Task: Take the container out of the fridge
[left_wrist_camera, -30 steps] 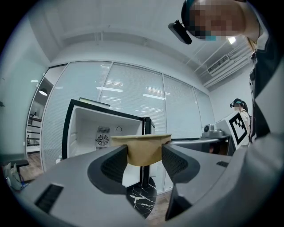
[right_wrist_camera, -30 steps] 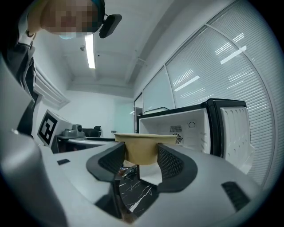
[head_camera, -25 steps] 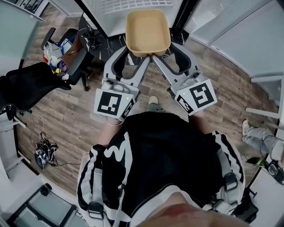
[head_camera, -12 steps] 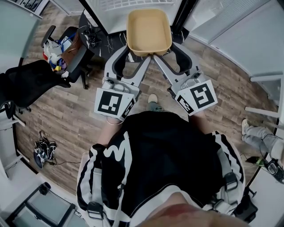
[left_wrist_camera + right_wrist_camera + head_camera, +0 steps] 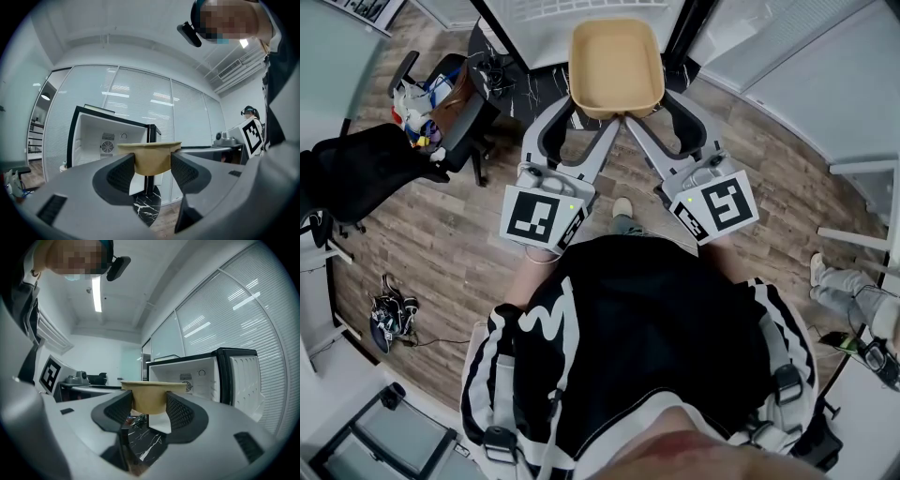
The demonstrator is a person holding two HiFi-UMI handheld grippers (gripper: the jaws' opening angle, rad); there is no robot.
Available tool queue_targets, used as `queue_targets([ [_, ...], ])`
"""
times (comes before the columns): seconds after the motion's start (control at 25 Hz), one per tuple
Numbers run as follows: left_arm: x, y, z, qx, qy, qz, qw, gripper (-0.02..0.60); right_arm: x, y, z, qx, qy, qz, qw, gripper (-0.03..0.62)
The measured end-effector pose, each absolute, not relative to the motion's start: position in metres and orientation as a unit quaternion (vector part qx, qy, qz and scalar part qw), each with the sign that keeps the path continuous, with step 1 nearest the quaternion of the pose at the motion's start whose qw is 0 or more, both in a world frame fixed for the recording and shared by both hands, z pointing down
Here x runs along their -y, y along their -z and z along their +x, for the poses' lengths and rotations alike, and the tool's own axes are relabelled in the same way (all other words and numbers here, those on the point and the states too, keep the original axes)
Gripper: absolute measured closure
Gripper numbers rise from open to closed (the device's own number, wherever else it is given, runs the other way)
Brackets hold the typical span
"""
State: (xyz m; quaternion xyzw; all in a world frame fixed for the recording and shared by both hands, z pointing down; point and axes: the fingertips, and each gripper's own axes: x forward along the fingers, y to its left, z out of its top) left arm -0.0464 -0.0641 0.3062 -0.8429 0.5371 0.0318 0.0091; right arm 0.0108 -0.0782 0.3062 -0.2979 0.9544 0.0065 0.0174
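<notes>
Marked only with black-and-white square codes on the marker cubes (image 5: 542, 217). Held out clear of the open white fridge (image 5: 93, 136), over what looks like a marbled black slab and a wooden floor (image 5: 441, 244), black office chair (image 5: 366, 173) off left: the tan container (image 5: 616, 66). Reaching forward in a V, left gripper (image 5: 595, 114) and right gripper (image 5: 649, 111), fingers clenched on its near end.

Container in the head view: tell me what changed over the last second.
The container drifted very slightly rightward in the view, the left claw and right claw going with it; a small head shift could account for part of that. Nothing was taken or released: both claws stay shut on its near end, holding it level before the open fridge.
</notes>
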Motion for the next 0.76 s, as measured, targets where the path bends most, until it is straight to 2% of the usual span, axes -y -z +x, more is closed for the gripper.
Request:
queue_targets([
  [0.76,0.0704,-0.3067,-0.0489,-0.539,-0.031,-0.842,0.010,0.334,0.0851,-0.3070,0.0083,-0.955,-0.003,-0.295,0.019,0.356],
])
